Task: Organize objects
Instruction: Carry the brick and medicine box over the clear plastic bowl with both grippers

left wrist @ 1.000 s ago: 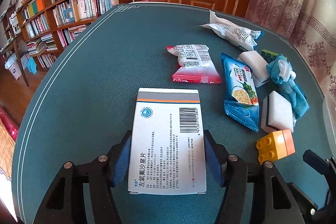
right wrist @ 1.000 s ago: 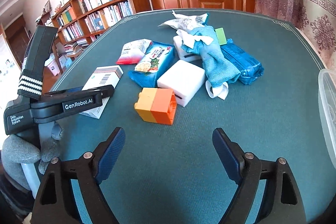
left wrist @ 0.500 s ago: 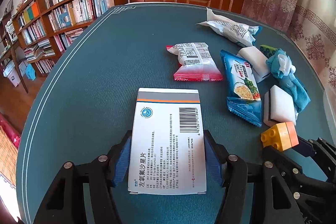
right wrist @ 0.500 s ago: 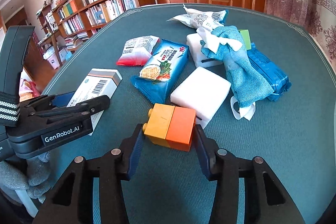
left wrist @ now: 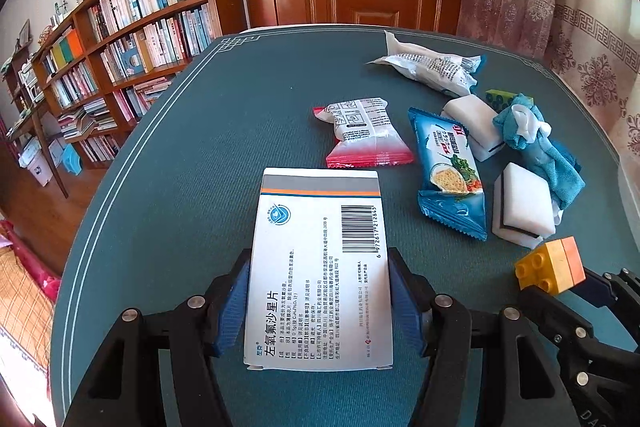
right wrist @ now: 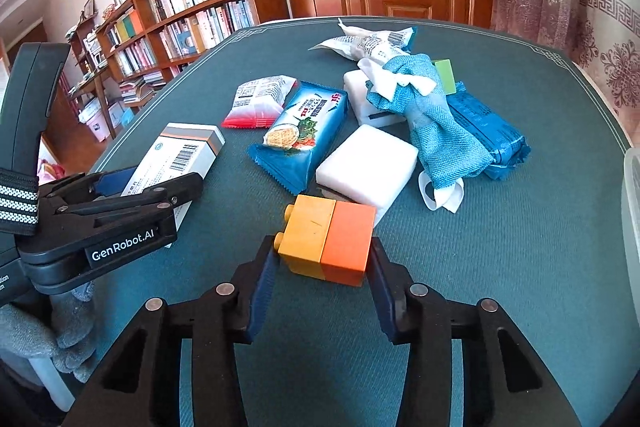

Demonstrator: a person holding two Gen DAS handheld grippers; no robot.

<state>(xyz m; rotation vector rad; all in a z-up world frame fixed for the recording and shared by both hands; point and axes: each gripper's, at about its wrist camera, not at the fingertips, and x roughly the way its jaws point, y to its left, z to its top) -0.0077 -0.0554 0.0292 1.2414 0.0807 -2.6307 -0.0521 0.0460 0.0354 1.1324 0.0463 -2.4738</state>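
A white medicine box (left wrist: 320,247) with a barcode lies flat on the green table (left wrist: 200,147), and my left gripper (left wrist: 320,303) is shut on its two long sides. From the right wrist view this box (right wrist: 180,155) and the left gripper (right wrist: 132,195) sit at the left. A yellow and orange toy block (right wrist: 326,235) rests on the table between the blue pads of my right gripper (right wrist: 322,267). The jaws are closing, and the pads touch the block's studded end and its orange end. The same block (left wrist: 548,267) shows at the lower right of the left wrist view.
Beyond the block lie a white sponge (right wrist: 368,163), a blue cracker packet (right wrist: 304,131), a red and white packet (right wrist: 256,99), a blue cloth (right wrist: 436,123), a dark blue packet (right wrist: 488,131) and a green block (right wrist: 444,75). A clear tub's rim (right wrist: 632,195) is at the right edge.
My right gripper moved forward to the yellow and orange block and its wide jaws closed in around it. The left gripper kept hold of the box and rolled slightly.
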